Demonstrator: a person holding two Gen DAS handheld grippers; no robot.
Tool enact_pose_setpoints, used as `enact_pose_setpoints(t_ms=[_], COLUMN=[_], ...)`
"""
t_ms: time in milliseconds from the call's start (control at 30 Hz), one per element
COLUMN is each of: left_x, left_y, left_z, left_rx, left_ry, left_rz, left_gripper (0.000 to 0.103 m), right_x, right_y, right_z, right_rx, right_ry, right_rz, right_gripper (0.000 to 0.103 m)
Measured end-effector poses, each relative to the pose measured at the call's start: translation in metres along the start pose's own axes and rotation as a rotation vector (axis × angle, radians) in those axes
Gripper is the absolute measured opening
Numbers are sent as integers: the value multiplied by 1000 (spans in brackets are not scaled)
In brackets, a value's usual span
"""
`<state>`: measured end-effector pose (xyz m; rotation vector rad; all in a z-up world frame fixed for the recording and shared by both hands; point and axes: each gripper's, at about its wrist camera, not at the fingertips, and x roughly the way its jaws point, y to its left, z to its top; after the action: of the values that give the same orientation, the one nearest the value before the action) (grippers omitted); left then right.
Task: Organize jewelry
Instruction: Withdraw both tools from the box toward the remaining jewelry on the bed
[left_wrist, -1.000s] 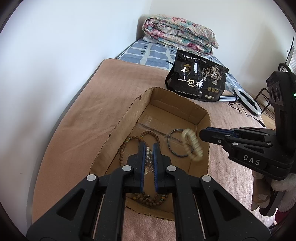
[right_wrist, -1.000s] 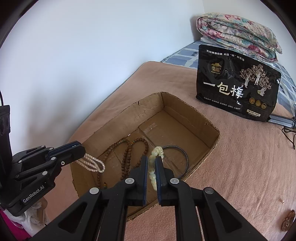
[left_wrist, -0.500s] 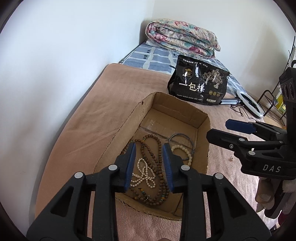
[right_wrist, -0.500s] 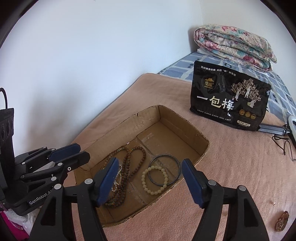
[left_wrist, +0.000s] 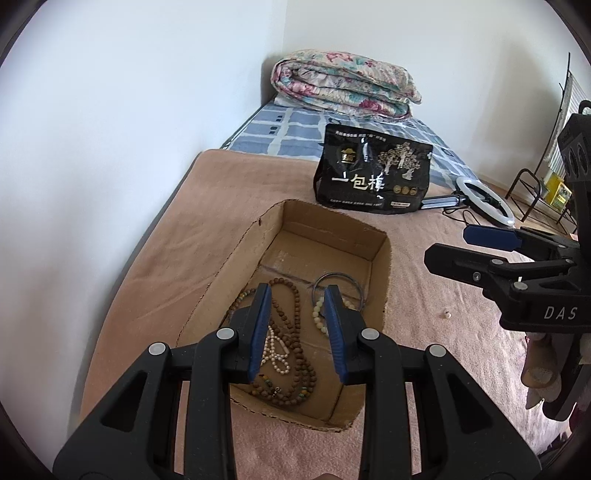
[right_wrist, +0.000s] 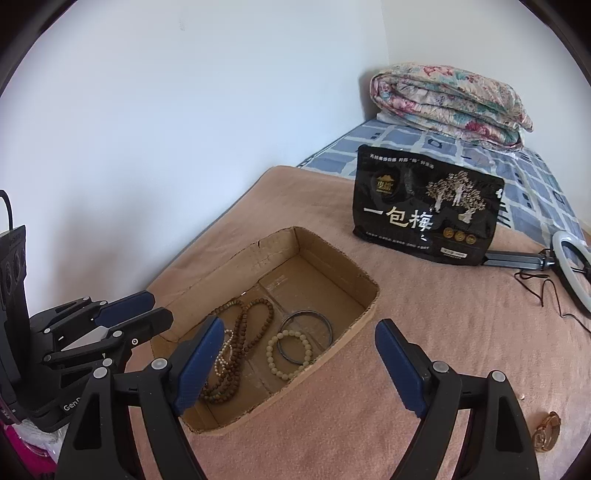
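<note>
An open cardboard box (left_wrist: 380, 266) (right_wrist: 332, 266) lies on the pink blanket. In it are a brown bead necklace (left_wrist: 291, 354) (right_wrist: 255, 325), a pearl strand (left_wrist: 275, 350) (right_wrist: 223, 354), a pale bead bracelet (left_wrist: 317, 317) (right_wrist: 273, 365) and a dark bangle (left_wrist: 340, 275) (right_wrist: 325, 321). My left gripper (left_wrist: 297, 291) (right_wrist: 160, 306) hangs open above the box's near end, holding nothing. My right gripper (right_wrist: 299, 325) (left_wrist: 447, 245) is above the box's right rim, its jaws opening wide with nothing between them.
A black printed bag (left_wrist: 373, 177) (right_wrist: 424, 214) stands beyond the box, with a folded floral quilt (left_wrist: 343, 85) behind it. A ring light (left_wrist: 484, 199) lies at the right. A wristwatch (right_wrist: 546, 430) and a small white bead (left_wrist: 447, 314) rest on the blanket. The wall runs along the left.
Both grippers have opened: the left let go of the pearl strand, the right of the pale bracelet. Both pieces now lie in the box. Both grippers rose and drew back.
</note>
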<state>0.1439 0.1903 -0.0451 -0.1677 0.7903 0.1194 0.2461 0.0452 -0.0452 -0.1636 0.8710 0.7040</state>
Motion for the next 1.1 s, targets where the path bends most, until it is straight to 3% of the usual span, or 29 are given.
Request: enact_pose_setpoints(t_ms=[200, 333, 500, 633, 800, 900, 1100], left_x=[-14, -24, -34, -41, -48, -52, -53], left_y=[-18, -30, -49, -66, -87, -100, -125], left_z=[4, 6, 7, 7, 7, 6, 6], left_rx=[31, 49, 79, 102, 133, 150, 183], left_ry=[-26, -45, -63, -83, -95, -104, -94], left_rz=[-14, -28, -48, -69, -100, -124, -166], left_gripper=[29, 29, 29, 49, 52, 64, 65], right_x=[-21, -36, -57, -73, -91, -104, -131], right_y=[-10, -19, -33, -46, -62, -72, -102], right_z=[-4, -9, -14, -20, -28, -34, -48], right_rx=[28, 43, 64, 80, 94, 94, 126], right_ry=[-19, -43, -67, -82, -91, -92, -106], right_rz=[-2, -15, -40, -64, -93, -115, -171], right_gripper=[86, 96, 101, 103, 103, 103, 103])
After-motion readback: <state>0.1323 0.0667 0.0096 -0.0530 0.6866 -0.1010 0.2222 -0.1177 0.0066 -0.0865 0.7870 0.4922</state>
